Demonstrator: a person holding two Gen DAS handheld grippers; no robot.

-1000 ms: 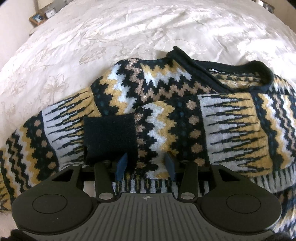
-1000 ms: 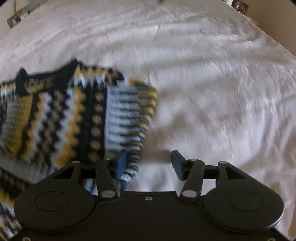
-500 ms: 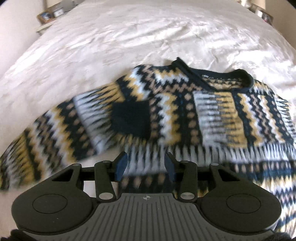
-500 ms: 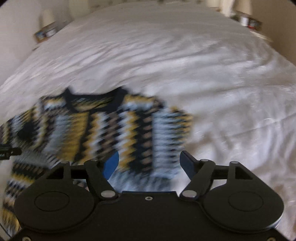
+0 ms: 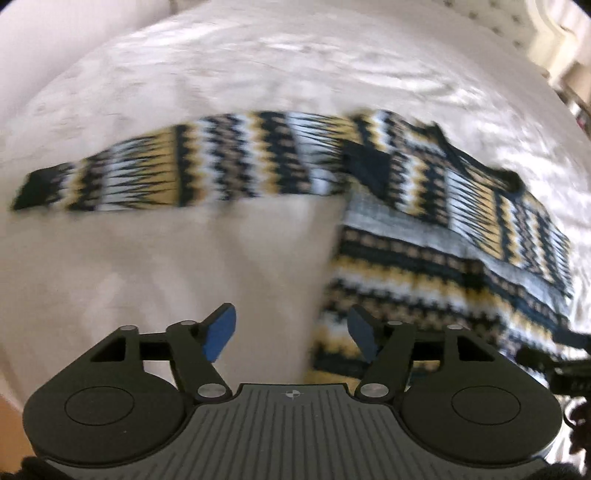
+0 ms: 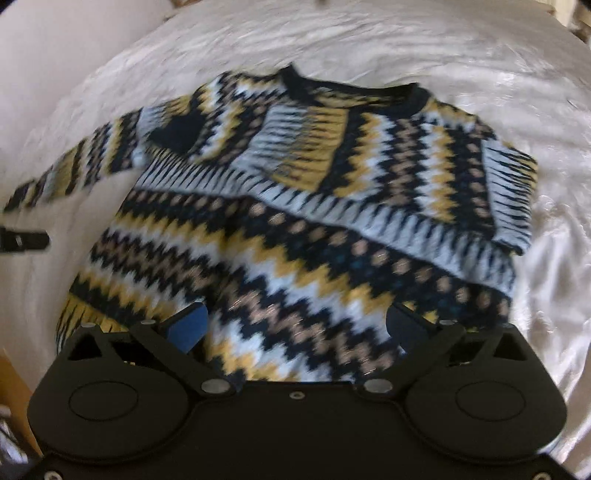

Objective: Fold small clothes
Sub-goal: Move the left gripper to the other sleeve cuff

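Observation:
A knitted sweater (image 6: 295, 240) in navy, yellow and white zigzags lies flat on the white bedspread (image 6: 517, 55). One sleeve is folded across the chest, its dark cuff (image 6: 177, 133) resting near the other shoulder. The other sleeve (image 5: 184, 173) stretches straight out to the left. My left gripper (image 5: 291, 328) hovers over bare bedspread beside the sweater's (image 5: 424, 258) lower edge, jaws opening, gripping nothing. My right gripper (image 6: 295, 325) hangs above the sweater's lower body, jaws opening very wide, with knit below them but nothing pinched. Both views are blurred.
The bedspread (image 5: 258, 74) runs far beyond the sweater on every side. A padded headboard (image 5: 517, 22) shows at the top right of the left wrist view. A strip of orange-brown floor (image 5: 11, 417) marks the bed's near left edge.
Both grippers have drawn back from the sweater and widened. The left one left the folded cuff and slid left over bare bedspread. The right one swung left, over the sweater's body.

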